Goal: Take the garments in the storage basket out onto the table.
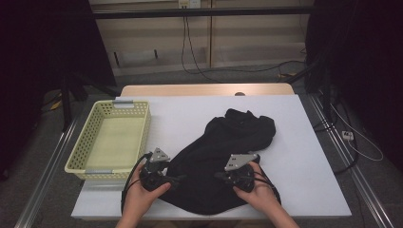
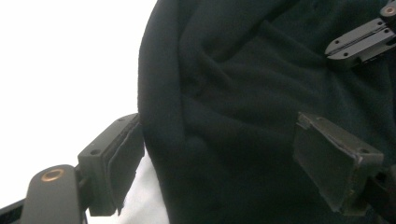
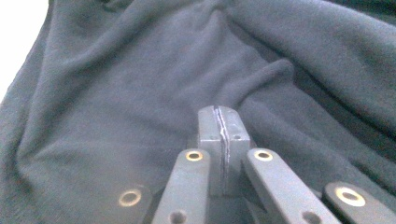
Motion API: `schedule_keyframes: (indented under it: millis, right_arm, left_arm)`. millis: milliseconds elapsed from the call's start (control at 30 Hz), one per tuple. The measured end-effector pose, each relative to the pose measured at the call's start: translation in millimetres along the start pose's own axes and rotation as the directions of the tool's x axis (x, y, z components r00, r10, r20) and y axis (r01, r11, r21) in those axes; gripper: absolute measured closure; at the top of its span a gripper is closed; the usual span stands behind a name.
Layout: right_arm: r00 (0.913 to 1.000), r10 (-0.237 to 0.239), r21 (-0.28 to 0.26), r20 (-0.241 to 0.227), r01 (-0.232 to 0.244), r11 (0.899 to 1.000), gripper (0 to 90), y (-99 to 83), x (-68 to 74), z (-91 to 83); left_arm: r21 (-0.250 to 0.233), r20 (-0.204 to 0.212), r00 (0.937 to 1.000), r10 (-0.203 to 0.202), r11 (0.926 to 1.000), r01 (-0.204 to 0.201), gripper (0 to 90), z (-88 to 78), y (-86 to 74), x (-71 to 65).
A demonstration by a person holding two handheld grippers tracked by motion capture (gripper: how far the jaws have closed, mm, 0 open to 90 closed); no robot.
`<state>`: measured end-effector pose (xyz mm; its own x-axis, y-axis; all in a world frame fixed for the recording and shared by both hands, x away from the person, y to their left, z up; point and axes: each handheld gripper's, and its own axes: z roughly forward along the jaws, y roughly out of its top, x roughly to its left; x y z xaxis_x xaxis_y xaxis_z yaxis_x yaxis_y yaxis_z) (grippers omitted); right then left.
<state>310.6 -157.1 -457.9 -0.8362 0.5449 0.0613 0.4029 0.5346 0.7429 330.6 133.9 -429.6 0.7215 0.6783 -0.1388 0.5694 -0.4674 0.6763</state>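
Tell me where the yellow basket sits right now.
In the high view the yellow basket sits at the table's left edge, left of the black garment, just beyond the left gripper.

A white tabletop (image 1: 304, 156) carries everything here; at its far edge a strip of pale wood (image 1: 204, 90) shows beyond the white. Two things lie directly on it. A pale yellow perforated basket (image 1: 81, 147) sits at the left edge, its near corner just over the front-left part of the board. A black fleece garment (image 1: 223, 152) lies crumpled across the middle — bunched at its far end, spreading wider toward the near edge. Basket and garment are near each other but apart — white surface shows between them.
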Motion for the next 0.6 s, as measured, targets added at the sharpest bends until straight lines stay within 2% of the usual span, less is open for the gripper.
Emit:
schedule_keyframes:
  millis: [100,133,167,233,267,300,333,400,467,500,533,600]
  right_arm:
    - [0.9989,0.007,0.043,-0.046,-0.005,0.999,90.0,-0.5,2.6,-6.6]
    - [0.9963,0.017,0.063,-0.085,-0.011,0.998,90.0,-1.1,4.6,-9.6]
    - [0.9906,0.038,0.089,-0.131,-0.026,0.996,90.0,-2.1,7.4,-13.1]
    - [0.9737,0.044,0.132,-0.224,-0.014,0.991,90.0,-5.7,13.0,-22.0]
    - [0.9689,0.044,0.141,-0.244,-0.009,0.990,89.9,-7.7,15.1,-27.3]
    - [0.9713,0.027,0.130,-0.237,0.005,0.991,88.1,-9.9,14.7,-32.5]
    - [0.9761,0.013,0.085,-0.217,0.006,0.996,81.1,-12.1,12.6,-37.3]
    - [0.9835,0.050,-0.006,-0.174,-0.052,0.999,76.8,-15.4,2.0,-45.2]
    - [0.9899,0.099,-0.082,-0.101,-0.108,0.991,68.0,-15.8,-11.3,-51.8]
    - [0.9903,0.130,-0.120,-0.050,-0.135,0.984,66.5,-16.0,-16.8,-53.8]
    - [0.9868,0.162,-0.133,-0.003,-0.161,0.978,66.2,-16.2,-21.6,-54.4]
    - [0.9787,0.174,-0.118,0.110,-0.161,0.980,61.8,-17.9,-29.8,-52.8]
  left_arm:
    - [0.002,0.000,1.0000,0.004,1.0000,-0.004,17.8,0.0,-0.7,0.9]
    - [0.004,0.000,1.0000,0.001,1.0000,-0.001,17.8,0.0,-1.0,1.1]
    - [0.005,0.002,1.0000,0.003,1.0000,-0.003,17.8,-0.2,-1.1,1.4]
    - [0.004,0.007,1.0000,-0.002,1.0000,0.002,17.8,-0.3,-1.1,2.5]
    - [0.002,0.005,1.0000,-0.004,1.0000,0.004,17.8,-0.6,-1.0,3.1]
    - [0.001,0.004,1.0000,-0.006,1.0000,0.006,17.8,-0.7,-0.9,3.9]
    - [0.000,0.002,1.0000,-0.006,1.0000,0.006,17.8,-0.8,-0.6,4.6]
    - [-0.002,-0.001,1.0000,-0.007,1.0000,0.007,17.6,-0.7,0.2,4.8]
    - [0.003,0.004,1.0000,-0.007,1.0000,0.007,17.6,-0.5,1.2,4.1]
    - [-0.001,0.004,1.0000,-0.003,1.0000,0.003,17.6,0.3,1.7,3.9]
    - [-0.001,0.002,1.0000,-0.001,1.0000,0.001,17.6,0.7,2.4,3.9]
    - [0.000,0.005,1.0000,-0.003,1.0000,0.003,17.6,1.2,3.8,4.8]
